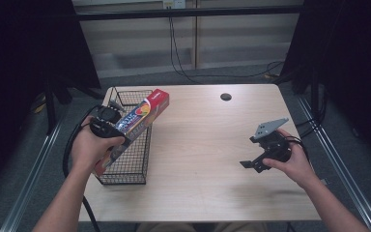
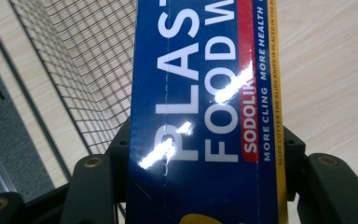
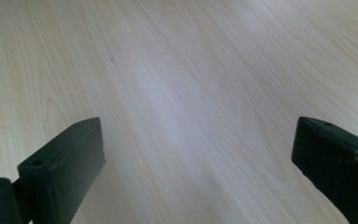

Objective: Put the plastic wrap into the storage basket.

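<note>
Food wrap box (image 2: 205,116), blue with white lettering and a red and yellow edge stripe, sits clamped between the jaws of my left gripper (image 1: 107,126); the pads press on both long sides. The box lies tilted over the wire basket (image 1: 125,166), its near end low above the basket's front, its red far end (image 1: 158,99) raised over the basket's back right corner. In the left gripper view the basket's mesh wall (image 2: 88,70) runs just beside the box. Well right of the basket, my right gripper (image 1: 251,164) hangs above the bare wooden table (image 3: 191,84), jaws spread wide, nothing between them. Beyond the basket, to its right near the table's back edge, a dark round hole (image 1: 226,96).
</note>
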The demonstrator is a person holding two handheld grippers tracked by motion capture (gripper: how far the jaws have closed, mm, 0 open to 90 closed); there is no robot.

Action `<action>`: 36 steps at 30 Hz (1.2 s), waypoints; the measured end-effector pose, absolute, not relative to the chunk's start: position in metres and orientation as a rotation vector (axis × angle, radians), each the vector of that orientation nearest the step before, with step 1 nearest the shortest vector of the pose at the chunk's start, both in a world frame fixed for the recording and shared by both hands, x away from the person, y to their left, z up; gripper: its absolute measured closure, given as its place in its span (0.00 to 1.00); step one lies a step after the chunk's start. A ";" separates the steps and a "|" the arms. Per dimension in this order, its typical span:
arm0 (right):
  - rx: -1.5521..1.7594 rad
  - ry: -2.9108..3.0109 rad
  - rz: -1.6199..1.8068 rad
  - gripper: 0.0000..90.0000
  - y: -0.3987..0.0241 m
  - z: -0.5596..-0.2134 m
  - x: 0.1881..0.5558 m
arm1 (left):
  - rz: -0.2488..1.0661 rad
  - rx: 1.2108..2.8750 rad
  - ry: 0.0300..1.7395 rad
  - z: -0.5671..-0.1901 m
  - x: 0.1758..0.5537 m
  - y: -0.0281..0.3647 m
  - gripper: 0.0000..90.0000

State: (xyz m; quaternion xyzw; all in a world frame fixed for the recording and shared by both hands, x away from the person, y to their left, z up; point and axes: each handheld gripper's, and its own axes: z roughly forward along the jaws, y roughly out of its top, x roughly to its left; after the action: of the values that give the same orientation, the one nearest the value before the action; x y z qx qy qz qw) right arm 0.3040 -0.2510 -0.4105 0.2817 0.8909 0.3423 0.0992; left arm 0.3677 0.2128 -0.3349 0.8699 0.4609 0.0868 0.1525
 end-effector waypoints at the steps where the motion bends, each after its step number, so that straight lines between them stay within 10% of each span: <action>1: 0.826 2.632 1.007 0.02 -0.251 -0.411 0.304 | 0.258 2.488 1.333 -0.336 0.367 0.213 0.48; 36: 0.778 2.643 1.031 0.02 -0.242 -0.422 0.297 | 0.290 2.382 1.603 -0.351 0.357 0.237 0.47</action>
State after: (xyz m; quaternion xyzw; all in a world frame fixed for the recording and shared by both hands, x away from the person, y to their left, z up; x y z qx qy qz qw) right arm 0.2969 -0.2423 -0.4224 0.2631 0.8940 0.3486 0.0996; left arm 0.3570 0.2371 -0.3505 0.8187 0.5509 0.0996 0.1275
